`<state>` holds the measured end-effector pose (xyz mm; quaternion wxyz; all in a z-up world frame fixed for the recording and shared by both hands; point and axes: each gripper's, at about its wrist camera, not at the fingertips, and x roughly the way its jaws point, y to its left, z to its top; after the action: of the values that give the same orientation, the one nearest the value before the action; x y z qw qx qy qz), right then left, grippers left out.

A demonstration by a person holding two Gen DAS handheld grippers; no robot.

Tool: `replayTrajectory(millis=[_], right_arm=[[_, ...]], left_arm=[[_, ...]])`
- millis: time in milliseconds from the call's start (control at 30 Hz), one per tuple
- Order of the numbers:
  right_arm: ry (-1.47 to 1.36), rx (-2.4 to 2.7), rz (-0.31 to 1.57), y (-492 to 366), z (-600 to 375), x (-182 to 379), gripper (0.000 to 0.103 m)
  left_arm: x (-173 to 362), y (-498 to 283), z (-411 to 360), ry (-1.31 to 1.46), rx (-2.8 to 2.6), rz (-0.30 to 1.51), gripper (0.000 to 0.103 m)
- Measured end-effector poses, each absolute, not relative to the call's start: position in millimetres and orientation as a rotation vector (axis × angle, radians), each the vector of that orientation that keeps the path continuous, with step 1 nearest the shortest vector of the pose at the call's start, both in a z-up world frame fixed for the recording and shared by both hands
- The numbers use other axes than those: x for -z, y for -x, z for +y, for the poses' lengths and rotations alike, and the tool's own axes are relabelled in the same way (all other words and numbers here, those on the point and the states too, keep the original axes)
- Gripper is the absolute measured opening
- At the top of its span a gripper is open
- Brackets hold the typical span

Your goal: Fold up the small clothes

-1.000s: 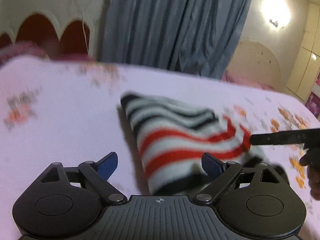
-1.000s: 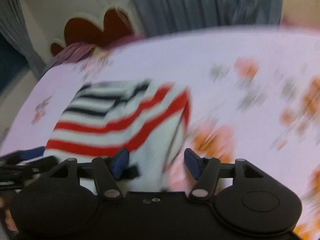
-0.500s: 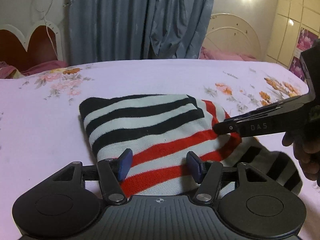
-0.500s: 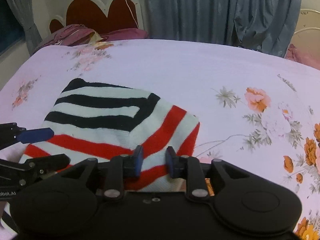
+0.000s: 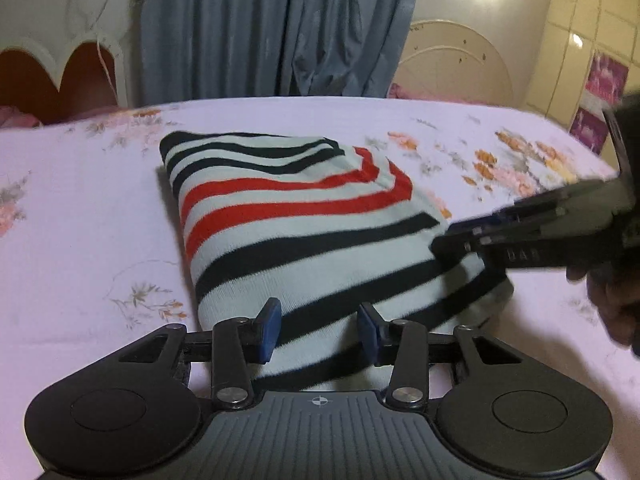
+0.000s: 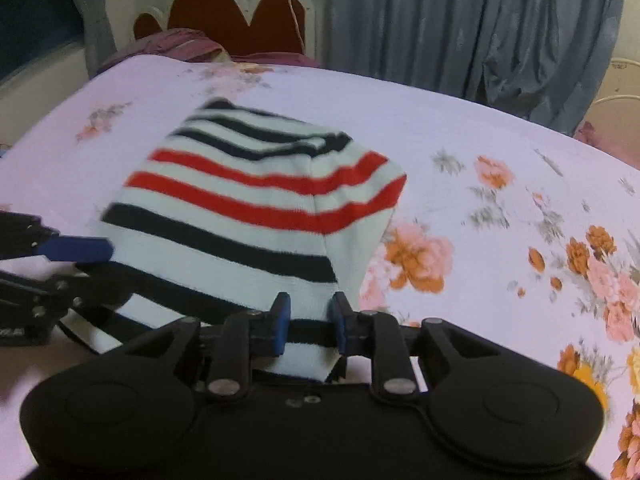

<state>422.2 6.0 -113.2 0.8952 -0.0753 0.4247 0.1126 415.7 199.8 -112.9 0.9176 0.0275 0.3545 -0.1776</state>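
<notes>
Lying folded on the floral bed (image 5: 80, 216), the striped garment (image 5: 304, 216) is running its long axis near-to-far. Left tongs (image 5: 318, 330) are spreading wide over its near edge; right tongs (image 6: 308, 322) are pinching narrowly on its near right corner.

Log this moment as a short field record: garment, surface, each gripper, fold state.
garment: striped sweater, white with black and red bands
surface: floral bedsheet
left gripper: jaws apart, either side of the sweater's near edge
right gripper: jaws apart, narrow gap, cloth between them; grip cannot be told
fold state: sweater folded into a compact stack, near layers not yet flat
background: blue curtain, headboard
</notes>
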Motion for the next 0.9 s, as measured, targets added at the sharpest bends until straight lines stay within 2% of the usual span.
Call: replayTrajectory(millis=[333, 500, 900], right_arm=[[0.127, -0.241, 0.850, -392, 13, 90, 0.020], [0.128, -0.208, 0.943, -392, 7, 119, 0.018], [0.086, -0.214, 0.922, -391, 1, 127, 0.018]], left_arm=[[115, -401, 199, -0.056, 0.332, 0.746, 0.042], [117, -395, 198, -0.052, 0.316, 0.746, 0.042], [120, -392, 189, -0.092, 0.264, 0.740, 0.042]])
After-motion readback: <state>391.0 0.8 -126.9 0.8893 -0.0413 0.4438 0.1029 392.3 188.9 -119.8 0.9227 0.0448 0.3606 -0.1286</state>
